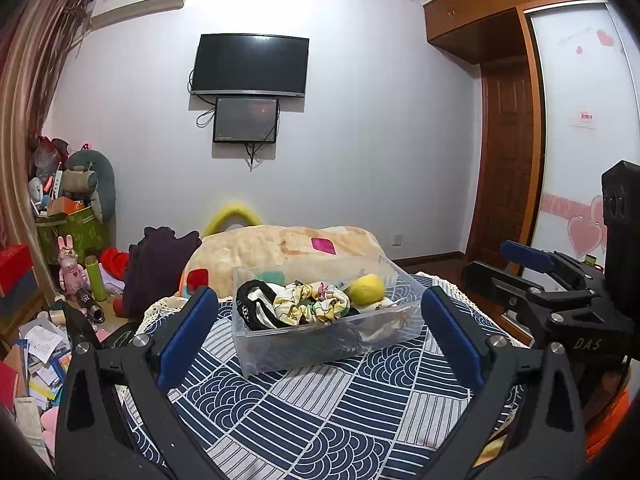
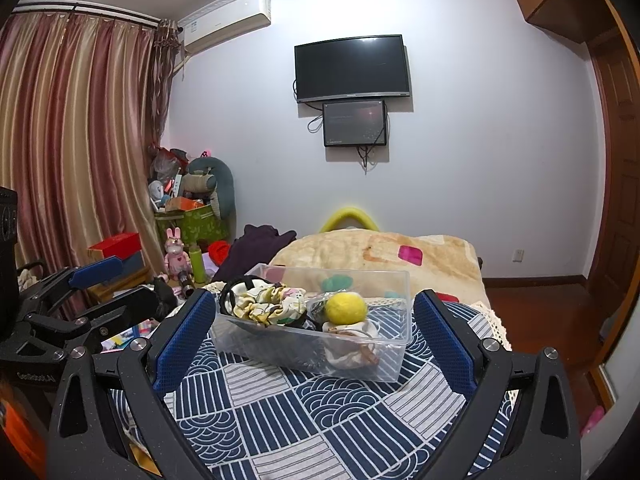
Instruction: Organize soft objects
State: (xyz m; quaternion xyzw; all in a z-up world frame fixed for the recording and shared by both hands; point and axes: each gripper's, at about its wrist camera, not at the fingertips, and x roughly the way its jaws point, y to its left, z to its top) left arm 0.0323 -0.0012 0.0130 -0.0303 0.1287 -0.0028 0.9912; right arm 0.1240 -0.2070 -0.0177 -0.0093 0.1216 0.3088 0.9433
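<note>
A clear plastic bin (image 1: 320, 344) stands on a blue-and-white patterned cloth (image 1: 340, 420). Inside lie a floral fabric scrunchie (image 1: 312, 306), a black band (image 1: 250, 300) and a yellow soft ball (image 1: 365, 289). The bin (image 2: 312, 354) shows in the right wrist view too, with the scrunchie (image 2: 266, 306), the yellow ball (image 2: 346, 307) and a pale cloth item (image 2: 352, 340). My left gripper (image 1: 316, 332) is open and empty, just short of the bin. My right gripper (image 2: 314, 328) is open and empty, also just short of it. Each gripper appears at the edge of the other's view.
A beige blanket (image 1: 280, 248) lies behind the bin. A dark garment (image 1: 156, 268) sits to its left. Clutter, boxes and toys (image 1: 68, 264) cover the floor at left. A wardrobe and door (image 1: 508, 152) stand at right. Curtains (image 2: 72, 140) hang at left.
</note>
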